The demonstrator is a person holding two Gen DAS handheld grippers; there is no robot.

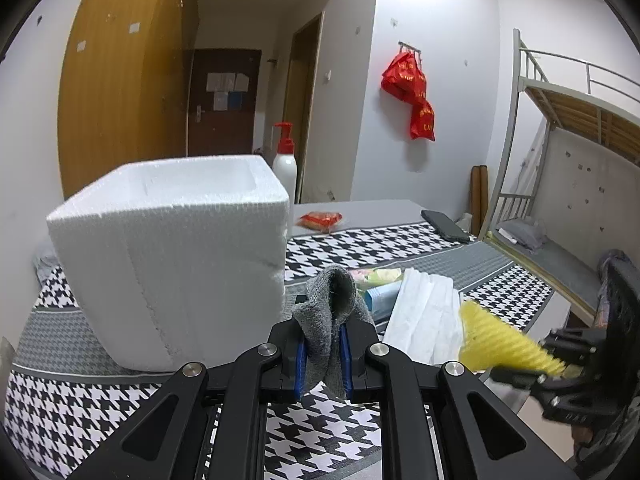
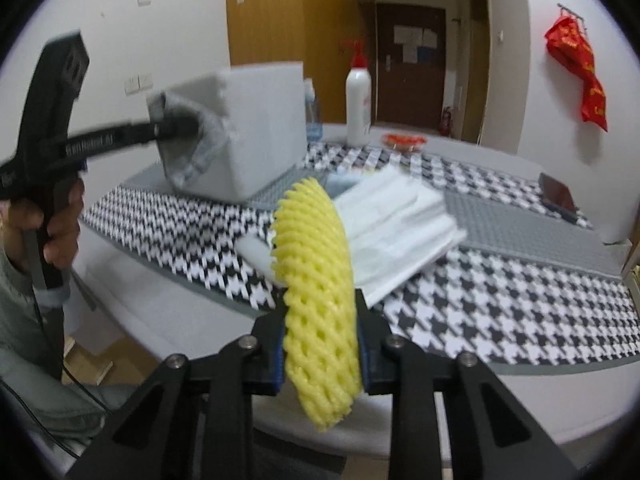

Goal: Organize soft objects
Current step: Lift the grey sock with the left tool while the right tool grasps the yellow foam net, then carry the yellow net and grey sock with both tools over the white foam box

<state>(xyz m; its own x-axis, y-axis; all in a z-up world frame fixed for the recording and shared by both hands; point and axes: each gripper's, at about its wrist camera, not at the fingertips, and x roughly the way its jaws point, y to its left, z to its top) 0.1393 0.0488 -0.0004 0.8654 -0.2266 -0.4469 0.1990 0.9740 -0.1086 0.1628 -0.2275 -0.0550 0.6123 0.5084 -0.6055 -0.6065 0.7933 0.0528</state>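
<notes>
My left gripper point(image 1: 323, 356) is shut on a grey knitted cloth point(image 1: 330, 308), which stands up crumpled between the blue pads, just right of the white foam box point(image 1: 172, 256). The right wrist view shows that left gripper point(image 2: 176, 126) blurred in front of the foam box point(image 2: 256, 128), held by a hand. My right gripper point(image 2: 320, 354) is shut on a yellow foam net sleeve point(image 2: 316, 292), lifted above the table's near edge. In the left wrist view the yellow net point(image 1: 500, 344) and the right gripper point(image 1: 560, 368) appear at the lower right.
A houndstooth cloth point(image 2: 500, 312) covers the table. On it lie folded white sheets point(image 2: 396, 224), a small blue packet point(image 1: 382, 300), an orange snack bag point(image 1: 320, 221), a white pump bottle point(image 2: 358, 104) and a dark phone point(image 1: 446, 225). A bunk bed point(image 1: 560, 160) stands to the right.
</notes>
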